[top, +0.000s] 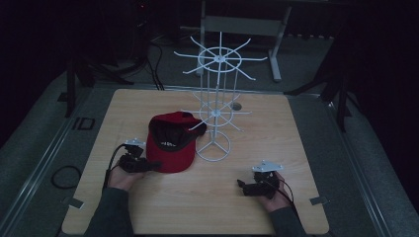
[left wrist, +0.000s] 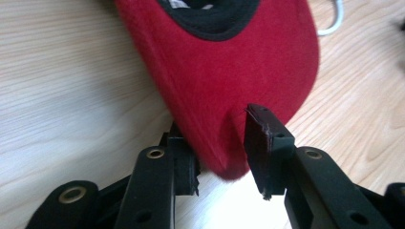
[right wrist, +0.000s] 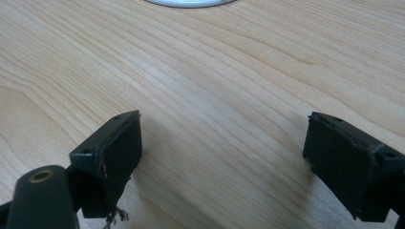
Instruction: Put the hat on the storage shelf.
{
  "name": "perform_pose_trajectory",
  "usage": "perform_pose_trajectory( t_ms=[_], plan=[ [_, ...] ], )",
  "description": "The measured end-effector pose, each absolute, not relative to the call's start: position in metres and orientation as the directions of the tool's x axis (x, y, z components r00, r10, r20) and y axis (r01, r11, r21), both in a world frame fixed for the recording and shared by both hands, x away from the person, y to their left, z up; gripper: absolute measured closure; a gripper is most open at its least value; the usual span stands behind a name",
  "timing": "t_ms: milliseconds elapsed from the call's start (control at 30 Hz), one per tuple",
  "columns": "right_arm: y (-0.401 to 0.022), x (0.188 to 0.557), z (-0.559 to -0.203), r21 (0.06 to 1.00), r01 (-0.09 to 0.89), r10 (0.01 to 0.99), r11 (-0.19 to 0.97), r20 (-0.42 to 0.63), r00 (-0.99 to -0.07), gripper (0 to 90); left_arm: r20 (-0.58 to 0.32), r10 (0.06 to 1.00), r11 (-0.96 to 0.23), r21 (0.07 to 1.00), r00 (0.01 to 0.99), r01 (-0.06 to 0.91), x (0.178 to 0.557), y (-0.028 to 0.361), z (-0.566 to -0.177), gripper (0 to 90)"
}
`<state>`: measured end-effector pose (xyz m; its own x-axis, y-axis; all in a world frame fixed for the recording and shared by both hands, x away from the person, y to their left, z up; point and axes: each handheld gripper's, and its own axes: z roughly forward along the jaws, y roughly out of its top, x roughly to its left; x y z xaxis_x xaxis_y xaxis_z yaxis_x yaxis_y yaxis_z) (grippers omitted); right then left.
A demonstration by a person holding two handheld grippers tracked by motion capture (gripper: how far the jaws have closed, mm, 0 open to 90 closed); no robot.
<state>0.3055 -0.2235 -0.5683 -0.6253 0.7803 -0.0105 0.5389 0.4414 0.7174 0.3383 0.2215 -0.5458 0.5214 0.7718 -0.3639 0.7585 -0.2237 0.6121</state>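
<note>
The left gripper [left wrist: 222,152] stands half-wide around the red cap [left wrist: 229,71] brim, not pressing; it may slip out. The right gripper [right wrist: 224,157] rests wide open, empty.

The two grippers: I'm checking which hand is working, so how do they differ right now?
The left gripper has the red cap's brim between its jaws; the right gripper has only bare table between its jaws. The left's jaws stand narrower, the right's wide open. Both are black, low over the wood.
</note>
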Motion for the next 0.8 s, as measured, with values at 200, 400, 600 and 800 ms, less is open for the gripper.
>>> perform_pose_trajectory(
  t_ms=[200, 400, 600, 800],
  plan=[
    [-0.224, 0.306, -0.568, 0.717, 0.539, 0.78, 0.442, -0.011, -0.626, 12.9, -0.442, 0.724, -0.229, 0.57, 0.529, 0.789, 0.354, 0.212, -0.556, 62.2],
    [-0.224, 0.306, -0.568, 0.718, 0.538, 0.78, 0.442, -0.01, -0.626, 12.9, -0.421, 0.724, -0.242, 0.588, 0.547, 0.772, 0.356, 0.204, -0.557, 66.5],
    [-0.224, 0.305, -0.568, 0.717, 0.539, 0.78, 0.442, -0.01, -0.626, 12.9, -0.333, 0.76, -0.252, 0.64, 0.558, 0.726, 0.347, 0.198, -0.544, 76.6],
    [-0.224, 0.305, -0.568, 0.717, 0.539, 0.78, 0.442, -0.01, -0.626, 12.9, -0.309, 0.768, -0.256, 0.655, 0.562, 0.711, 0.341, 0.201, -0.541, 79.7]
  ],
)
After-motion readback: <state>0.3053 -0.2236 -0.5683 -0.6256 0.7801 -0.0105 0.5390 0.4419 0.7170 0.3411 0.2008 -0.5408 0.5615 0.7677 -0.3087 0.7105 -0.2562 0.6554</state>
